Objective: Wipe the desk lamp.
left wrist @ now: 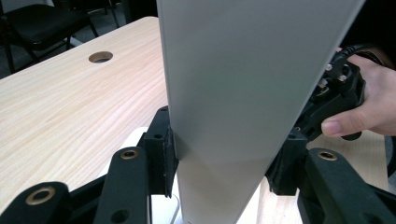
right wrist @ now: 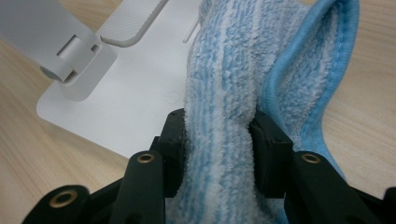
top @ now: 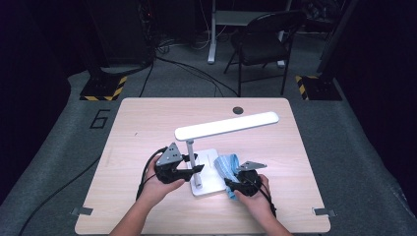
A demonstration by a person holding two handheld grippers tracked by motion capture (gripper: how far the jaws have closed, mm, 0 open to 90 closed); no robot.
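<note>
High view: a white desk lamp point(top: 206, 147) stands at the middle of the pale wooden desk point(top: 133, 128), its long head stretched toward the upper right of the frame. The left gripper point(top: 189, 169) has its jaws clamped on the lamp's stem just above the base. The right gripper point(top: 233, 186), at the lower right of the base, has its jaws pinched on a bunched blue striped cloth point(top: 227, 164) that lies over the base's right edge.

In the right gripper view the cloth point(right wrist: 224, 107) bulges thickly between the pads, with one blue-hemmed fold loose at the right. I'd worry about that fold: if the wipe pulls sideways, the towel may slide out of the pinch. A hard push on the base could also tip the lamp, since its head overhangs far, unless the left grip holds the stem firmly.
</note>
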